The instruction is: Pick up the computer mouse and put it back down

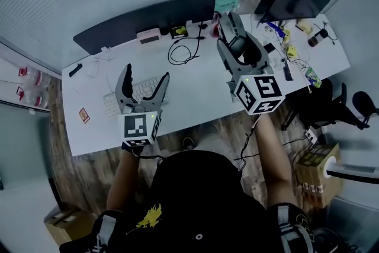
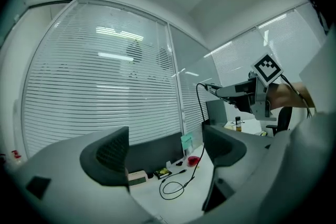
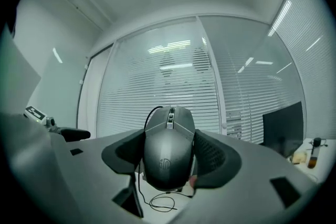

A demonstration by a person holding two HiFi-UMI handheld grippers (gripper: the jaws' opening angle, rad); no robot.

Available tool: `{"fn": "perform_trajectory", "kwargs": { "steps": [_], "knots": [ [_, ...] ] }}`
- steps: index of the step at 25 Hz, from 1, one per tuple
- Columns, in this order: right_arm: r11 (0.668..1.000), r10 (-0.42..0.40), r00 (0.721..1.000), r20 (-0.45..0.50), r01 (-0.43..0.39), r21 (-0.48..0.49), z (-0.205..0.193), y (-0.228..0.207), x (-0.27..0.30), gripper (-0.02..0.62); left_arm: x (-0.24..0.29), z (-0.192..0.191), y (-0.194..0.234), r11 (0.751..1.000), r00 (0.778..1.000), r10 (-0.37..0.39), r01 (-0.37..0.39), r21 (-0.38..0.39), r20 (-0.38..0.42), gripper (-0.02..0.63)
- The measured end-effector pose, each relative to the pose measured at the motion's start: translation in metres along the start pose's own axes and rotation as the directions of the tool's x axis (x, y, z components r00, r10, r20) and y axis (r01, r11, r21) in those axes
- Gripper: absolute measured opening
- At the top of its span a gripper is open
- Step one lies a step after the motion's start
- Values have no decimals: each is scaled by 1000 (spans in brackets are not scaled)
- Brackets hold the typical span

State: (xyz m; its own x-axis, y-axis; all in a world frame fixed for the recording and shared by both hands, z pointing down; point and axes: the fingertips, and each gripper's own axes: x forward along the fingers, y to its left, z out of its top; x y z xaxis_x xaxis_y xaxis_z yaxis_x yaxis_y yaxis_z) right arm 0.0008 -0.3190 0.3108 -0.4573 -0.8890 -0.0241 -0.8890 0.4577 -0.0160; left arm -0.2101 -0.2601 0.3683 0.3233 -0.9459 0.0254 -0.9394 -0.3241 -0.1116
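Note:
A dark grey wired computer mouse sits clamped between the pads of my right gripper, lifted high above the white desk. In the head view the right gripper is raised toward the camera at the right, pointing level, with the mouse between its jaws. The mouse's black cable hangs down to a loop on the desk. My left gripper hovers over the keyboard at the left, open and empty; its pads frame only the desk beyond.
A dark monitor stands along the desk's far edge, with small items and a red object beside it. A second screen and clutter fill the desk's right end. An office chair and a cardboard box stand at the right.

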Motion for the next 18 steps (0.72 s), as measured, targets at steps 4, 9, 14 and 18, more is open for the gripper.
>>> {"fn": "perform_trajectory", "kwargs": {
  "steps": [4,9,14,18],
  "knots": [
    [999,-2,1000,-3,2,-48,4,0,4,302,6,5,4,1000,1000,3,-3,14,12,451],
    [999,-4,1000,-31,2,-48,-7,-5,10,302,15,-6,3,1000,1000,7,-7,-12,-10,451],
    [999,-3,998,-64,1,-40,-31,-11,21,302,27,-17,4,1000,1000,21,-21,-2,-18,451],
    [1000,-15,992,-122,14,-6,-72,-20,28,302,37,-26,-4,998,999,35,-35,54,11,451]
  ]
}}
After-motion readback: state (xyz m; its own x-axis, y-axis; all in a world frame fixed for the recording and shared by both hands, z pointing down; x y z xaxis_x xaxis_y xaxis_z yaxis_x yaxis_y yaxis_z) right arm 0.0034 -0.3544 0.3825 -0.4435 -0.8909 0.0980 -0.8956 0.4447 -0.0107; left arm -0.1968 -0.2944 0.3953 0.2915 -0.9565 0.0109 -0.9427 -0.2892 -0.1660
